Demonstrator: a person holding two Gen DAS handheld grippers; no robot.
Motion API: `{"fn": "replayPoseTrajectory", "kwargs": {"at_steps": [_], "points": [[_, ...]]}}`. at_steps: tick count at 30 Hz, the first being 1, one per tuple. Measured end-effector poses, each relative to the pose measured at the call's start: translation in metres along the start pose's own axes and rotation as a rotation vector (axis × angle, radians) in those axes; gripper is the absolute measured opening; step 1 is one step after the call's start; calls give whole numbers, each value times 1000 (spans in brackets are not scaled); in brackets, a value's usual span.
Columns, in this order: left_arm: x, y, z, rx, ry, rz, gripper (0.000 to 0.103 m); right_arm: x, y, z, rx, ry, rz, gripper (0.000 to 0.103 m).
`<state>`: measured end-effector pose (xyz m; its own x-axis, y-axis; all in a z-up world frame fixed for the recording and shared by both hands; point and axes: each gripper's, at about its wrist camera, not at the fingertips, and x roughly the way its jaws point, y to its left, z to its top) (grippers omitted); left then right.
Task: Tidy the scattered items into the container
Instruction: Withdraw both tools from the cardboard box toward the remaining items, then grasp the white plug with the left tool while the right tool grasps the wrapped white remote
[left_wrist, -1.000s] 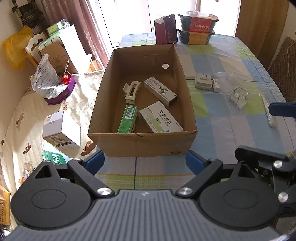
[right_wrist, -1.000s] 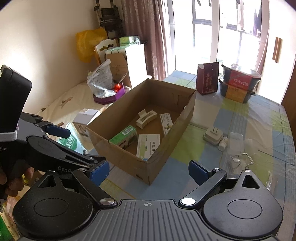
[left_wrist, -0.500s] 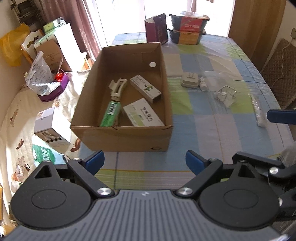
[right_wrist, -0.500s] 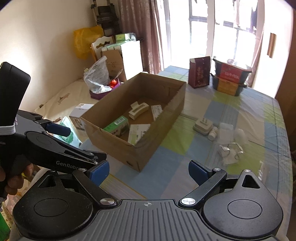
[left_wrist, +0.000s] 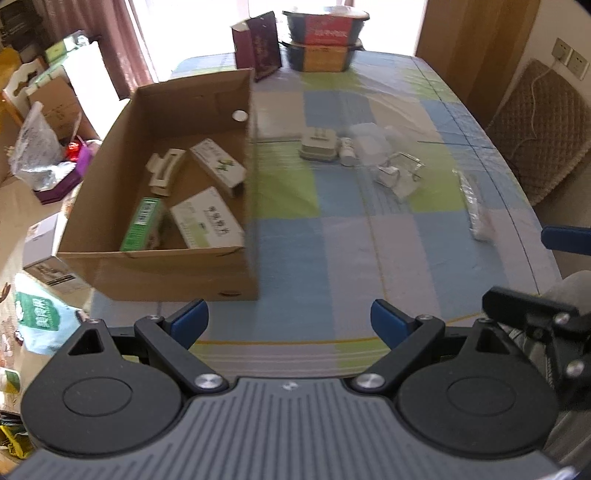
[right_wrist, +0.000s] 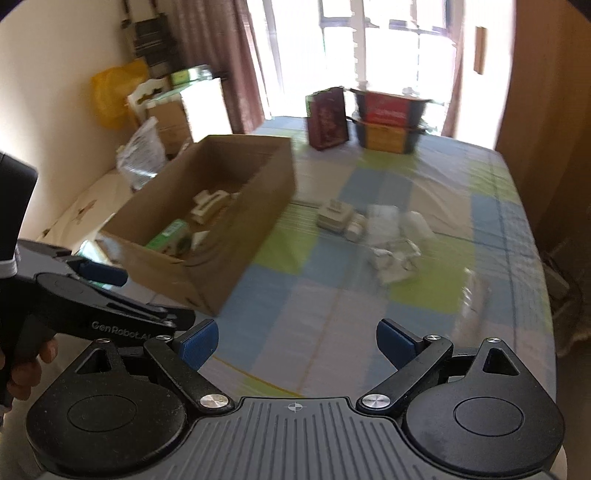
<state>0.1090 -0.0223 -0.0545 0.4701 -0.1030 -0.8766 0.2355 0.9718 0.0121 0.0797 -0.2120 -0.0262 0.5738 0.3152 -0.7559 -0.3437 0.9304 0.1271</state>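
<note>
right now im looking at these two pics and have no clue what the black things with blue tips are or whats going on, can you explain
Those are two hand-held grippers, one in each of a person's hands. Each carries a fisheye camera looking forward along its two blue-tipped fingers, so each picture is one gripper's own view.

In the left wrist view the left gripper is open and holds nothing. In the right wrist view the right gripper is also open and empty; the left gripper shows at the left edge, held by a hand.

On the checked tablecloth stands a cardboard box already holding three medicine boxes and a hair clip. Still loose beside it: a white plug adapter, a small white bottle, some clear plastic packaging and a long clear-wrapped item.
</note>
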Motion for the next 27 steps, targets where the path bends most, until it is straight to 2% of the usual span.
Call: {"fn": "replayPoseTrajectory", "kwargs": {"at_steps": [7, 13, 18, 24, 27], "points": [[19, -24, 10, 41, 1, -49, 93, -6, -39, -7, 85, -18, -61, 97], [43, -42, 27, 80, 14, -81, 93, 5, -85, -16, 187, -8, -152, 97], [68, -53, 47, 114, 23, -92, 93, 26, -124, -21, 256, 34, -233, 97], [100, -62, 75, 170, 13, -111, 92, 64, -171, -17, 372, 88, -262, 97], [119, -65, 92, 206, 6, -96, 91, 87, -195, -10, 426, 111, -262, 97]]}}
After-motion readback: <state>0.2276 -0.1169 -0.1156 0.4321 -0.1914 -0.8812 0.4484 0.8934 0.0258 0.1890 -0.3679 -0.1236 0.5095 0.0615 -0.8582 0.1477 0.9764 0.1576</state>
